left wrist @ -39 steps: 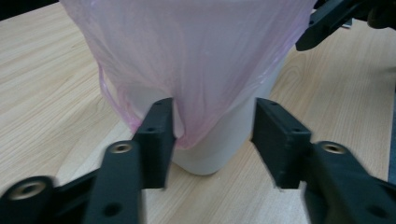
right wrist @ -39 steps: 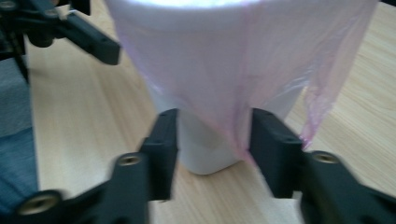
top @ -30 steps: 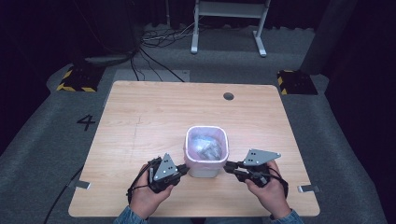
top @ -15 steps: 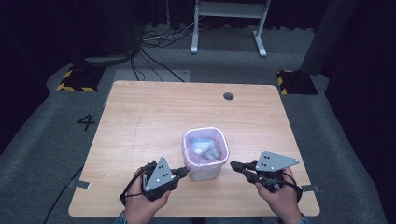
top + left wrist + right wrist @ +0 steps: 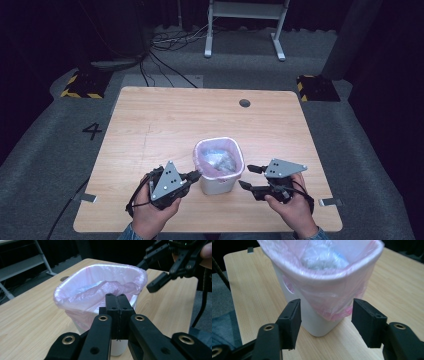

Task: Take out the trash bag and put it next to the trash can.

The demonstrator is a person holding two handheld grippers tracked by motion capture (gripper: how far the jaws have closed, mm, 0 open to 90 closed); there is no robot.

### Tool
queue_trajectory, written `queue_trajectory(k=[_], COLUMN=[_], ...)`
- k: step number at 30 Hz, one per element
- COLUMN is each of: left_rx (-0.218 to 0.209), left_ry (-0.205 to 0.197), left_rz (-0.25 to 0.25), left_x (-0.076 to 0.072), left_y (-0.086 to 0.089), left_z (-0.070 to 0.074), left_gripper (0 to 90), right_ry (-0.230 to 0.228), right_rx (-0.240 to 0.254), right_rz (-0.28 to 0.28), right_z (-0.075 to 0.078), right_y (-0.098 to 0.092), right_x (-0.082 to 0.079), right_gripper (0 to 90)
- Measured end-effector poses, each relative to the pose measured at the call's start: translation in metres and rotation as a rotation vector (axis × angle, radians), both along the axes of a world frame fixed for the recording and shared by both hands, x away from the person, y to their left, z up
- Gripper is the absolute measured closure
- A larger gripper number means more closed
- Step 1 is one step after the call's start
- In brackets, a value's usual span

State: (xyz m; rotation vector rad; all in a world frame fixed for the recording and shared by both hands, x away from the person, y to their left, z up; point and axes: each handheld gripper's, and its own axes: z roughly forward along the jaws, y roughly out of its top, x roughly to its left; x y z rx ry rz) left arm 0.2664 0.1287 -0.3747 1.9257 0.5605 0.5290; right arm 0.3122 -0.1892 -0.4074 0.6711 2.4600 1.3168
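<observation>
Small white plastic bin (image 5: pixel 218 181) lined with a thin pink plastic bag (image 5: pixel 218 158) stood on the light wooden table (image 5: pixel 150 125), near its front edge and about midway across, between the person's two hands. The bag's rim was folded out over the bin's lip, and something crumpled and pale lay inside, too blurred to name.

The left gripper (image 5: pixel 194 175) rested just beside the bin's left wall, held in the left hand (image 5: pixel 152 212). In the left gripper view its two black jaws were pressed together with no gap, their tips level with the bag's rim (image 5: pixel 100 287); nothing showed between them, and whether they touched the bag could not be told.

The right gripper (image 5: pixel 249 177) sat at the bin's right side in the right hand (image 5: pixel 295 210). Its jaws stood wide apart, and in the right gripper view the bin (image 5: pixel 312 320) stood beyond the gap between them, apart from both.

A round dark hole (image 5: pixel 244 103) marked the table's far side.
</observation>
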Motion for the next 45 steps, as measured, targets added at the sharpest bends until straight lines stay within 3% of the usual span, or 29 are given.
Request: queue_trajectory(k=[2, 6, 9, 12, 19, 24, 25, 26, 27, 32, 36, 38, 40, 42, 45], left_rx=[-0.001, 0.002, -0.001, 0.002, -0.021, -0.021, 0.021, 0.021, 0.063, 0.088, 0.107, 0.110, 0.089, 0.094, 0.100], left_ry=[-0.001, 0.006, 0.022, 0.019, 0.003, 0.000, -0.013, -0.013, -0.029, -0.003, 0.039, 0.044, 0.064, 0.084, 0.089], left_rz=[0.002, 0.001, -0.005, -0.004, 0.020, 0.047, 0.069, 0.069, 0.086, 0.114, 0.128, 0.130, 0.131, 0.136, 0.141], left_x=[0.000, -0.002, -0.002, -0.004, -0.002, 0.007, 0.014, 0.014, 0.020, 0.036, 0.047, 0.049, 0.050, 0.052, 0.051], left_y=[0.001, 0.002, 0.002, 0.001, 0.004, 0.006, 0.003, 0.003, 0.000, -0.001, -0.001, 0.000, 0.002, 0.003, 0.005], left_z=[0.000, -0.003, -0.005, -0.005, 0.000, 0.003, 0.005, 0.005, 0.007, 0.007, 0.000, -0.005, -0.007, -0.007, -0.008], left_gripper=[89.7, 89.4, 88.1, 88.2, 89.6, 89.6, 89.6, 89.6, 89.6, 89.6, 89.6, 89.6, 89.6, 89.6, 85.2], right_ry=[0.015, 0.043, 0.028, 0.006, -0.090, -0.148, -0.156, -0.156, -0.162, -0.154, -0.150, -0.159, -0.144, -0.131, -0.117], right_rx=[-0.001, -0.015, -0.021, -0.024, 0.032, 0.056, 0.057, 0.057, 0.045, 0.018, -0.018, -0.036, -0.038, -0.053, -0.040], right_rz=[0.012, 0.045, 0.058, 0.058, 0.026, -0.024, -0.035, -0.035, -0.054, -0.092, -0.114, -0.129, -0.139, -0.148, -0.142], right_z=[-0.005, -0.009, -0.008, -0.001, 0.029, 0.040, 0.042, 0.042, 0.044, 0.042, 0.037, 0.032, 0.025, 0.018, 0.012], right_y=[0.004, 0.007, 0.006, 0.004, -0.009, -0.011, -0.010, -0.010, -0.006, 0.000, 0.007, 0.009, 0.009, 0.010, 0.009], right_x=[0.004, 0.008, 0.005, -0.002, -0.014, -0.009, -0.006, -0.006, 0.003, 0.021, 0.032, 0.035, 0.038, 0.041, 0.039], right_gripper=[45.0, 76.2, 90.0, 90.0, 90.0, 90.0, 90.0, 90.0, 90.0, 90.0, 90.0, 90.0, 90.0, 90.0, 90.0])
